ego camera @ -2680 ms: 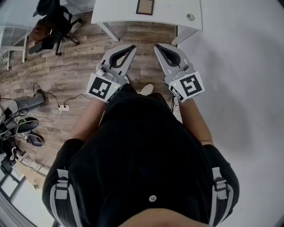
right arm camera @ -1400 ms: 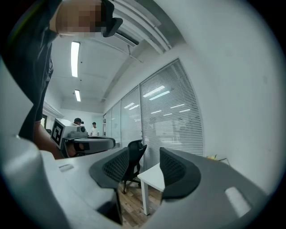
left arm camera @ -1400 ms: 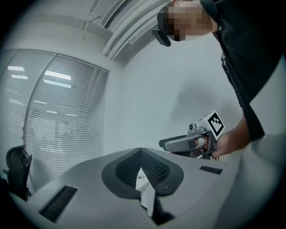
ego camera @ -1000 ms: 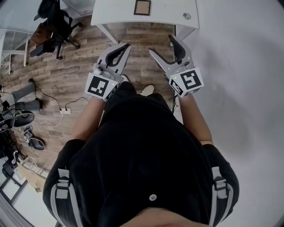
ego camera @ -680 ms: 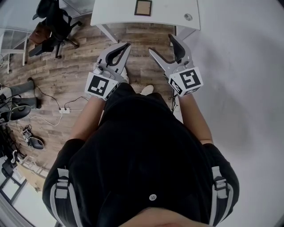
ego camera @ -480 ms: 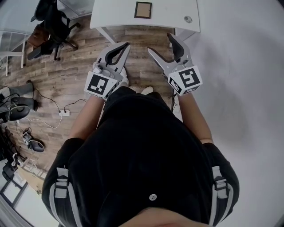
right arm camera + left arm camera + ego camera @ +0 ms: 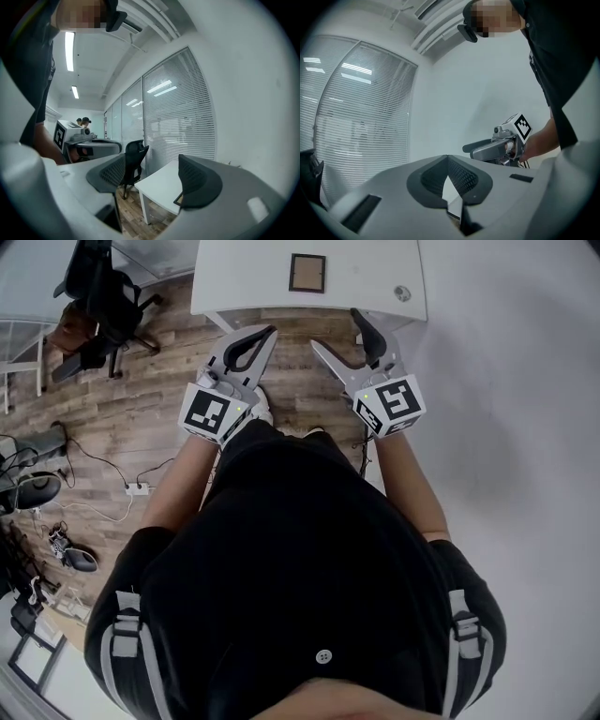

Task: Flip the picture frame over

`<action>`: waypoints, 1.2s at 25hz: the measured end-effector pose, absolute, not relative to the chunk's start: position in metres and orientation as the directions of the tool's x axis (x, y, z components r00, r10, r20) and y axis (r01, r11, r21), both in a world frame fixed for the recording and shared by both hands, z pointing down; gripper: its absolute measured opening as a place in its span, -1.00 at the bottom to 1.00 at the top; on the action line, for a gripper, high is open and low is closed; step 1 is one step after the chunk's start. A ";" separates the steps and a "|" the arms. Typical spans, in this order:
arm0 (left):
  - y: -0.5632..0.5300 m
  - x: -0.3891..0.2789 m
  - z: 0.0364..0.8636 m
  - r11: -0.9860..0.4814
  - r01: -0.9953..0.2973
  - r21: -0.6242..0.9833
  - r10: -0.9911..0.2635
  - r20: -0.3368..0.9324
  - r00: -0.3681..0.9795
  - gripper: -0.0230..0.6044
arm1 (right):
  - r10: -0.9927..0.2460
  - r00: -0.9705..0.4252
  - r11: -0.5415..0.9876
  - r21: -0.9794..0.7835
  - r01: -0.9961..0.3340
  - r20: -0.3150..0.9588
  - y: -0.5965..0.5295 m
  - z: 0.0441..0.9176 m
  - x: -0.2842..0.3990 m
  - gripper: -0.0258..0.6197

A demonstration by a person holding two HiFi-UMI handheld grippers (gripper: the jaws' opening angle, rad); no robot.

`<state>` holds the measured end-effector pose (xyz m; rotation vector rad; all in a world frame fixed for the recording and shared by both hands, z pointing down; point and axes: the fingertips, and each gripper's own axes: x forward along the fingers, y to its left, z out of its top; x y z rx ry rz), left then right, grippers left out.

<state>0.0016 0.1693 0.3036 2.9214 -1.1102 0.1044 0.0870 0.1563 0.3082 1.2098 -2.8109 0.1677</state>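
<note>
A small brown picture frame [image 7: 307, 273] lies flat on the white table [image 7: 244, 277] at the top of the head view. Both grippers hang in the air short of the table's near edge, apart from the frame. My left gripper [image 7: 265, 331] is shut with nothing in it; its pads meet in the left gripper view [image 7: 448, 160]. My right gripper [image 7: 335, 329] is open and empty. In the right gripper view its jaws [image 7: 154, 177] stand wide apart, with the table [image 7: 161, 185] between them and a sliver of the frame [image 7: 179, 200] beside the right pad.
A black office chair [image 7: 94, 296] stands left of the table, also seen in the right gripper view [image 7: 133, 159]. Cables and a power strip [image 7: 139, 488] lie on the wood floor at the left. A round cable grommet [image 7: 402, 294] sits near the table's right end. A pale wall runs along the right.
The right gripper has gone from shut to open. Both grippers have moved forward toward the table, and the table with the frame now shows lower and fuller in the head view.
</note>
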 end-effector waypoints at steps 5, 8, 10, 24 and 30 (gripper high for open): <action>0.142 -0.023 0.313 -0.768 -0.640 -0.015 -0.638 0.095 0.764 -0.91 | -0.728 -0.671 0.669 -0.069 -0.740 0.140 0.129 0.314 0.062 0.17; 0.121 -0.041 0.308 -0.774 -0.633 0.001 -0.632 0.046 0.774 -0.91 | -0.736 -0.658 0.657 -0.067 -0.751 0.157 0.111 0.316 0.041 0.17; 0.108 -0.055 0.313 -0.783 -0.622 0.011 -0.620 0.065 0.782 -0.91 | -0.743 -0.648 0.647 -0.068 -0.759 0.168 0.097 0.318 0.028 0.17; 0.048 -0.084 0.331 -0.819 -0.572 0.051 -0.567 0.079 0.820 -0.91 | -0.771 -0.597 0.600 -0.059 -0.798 0.223 0.042 0.339 -0.001 0.17; 0.009 -0.068 0.334 -0.806 -0.589 0.057 -0.585 0.065 0.808 -0.91 | -0.759 -0.609 0.609 -0.079 -0.789 0.231 0.001 0.349 0.016 0.17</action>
